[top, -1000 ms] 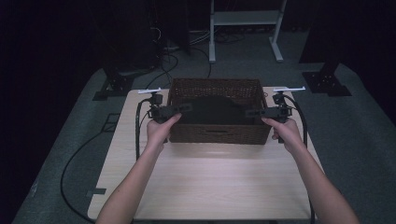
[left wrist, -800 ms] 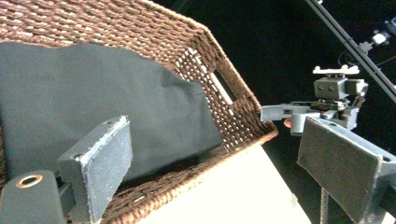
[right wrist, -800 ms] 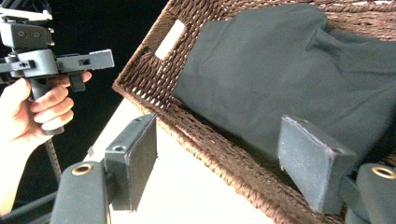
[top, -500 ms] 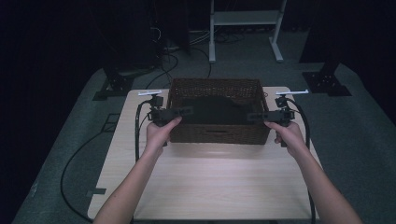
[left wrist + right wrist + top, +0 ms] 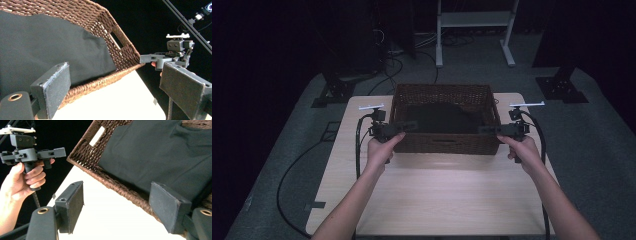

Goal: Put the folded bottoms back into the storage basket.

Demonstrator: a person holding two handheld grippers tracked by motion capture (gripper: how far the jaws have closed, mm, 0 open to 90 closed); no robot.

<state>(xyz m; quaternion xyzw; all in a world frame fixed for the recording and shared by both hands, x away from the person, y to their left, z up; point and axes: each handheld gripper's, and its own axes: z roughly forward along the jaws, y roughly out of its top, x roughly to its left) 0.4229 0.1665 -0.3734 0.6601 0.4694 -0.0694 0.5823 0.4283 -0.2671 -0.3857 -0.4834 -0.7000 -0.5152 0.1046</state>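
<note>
A brown woven basket (image 5: 444,120) is set on the far half of the pale table (image 5: 432,195), and a dark cloth (image 5: 439,117) is laid inside it. The basket's near rim is seen between the jaws of each gripper. The left gripper (image 5: 404,126) is held at the basket's left end and the right gripper (image 5: 486,130) at its right end, both pointed inward. Both sets of jaws are spread wide apart, and nothing is held. The step looks like a grab of the basket from both ends. The rim should be pinched evenly on both sides, so the basket is not tipped.
</note>
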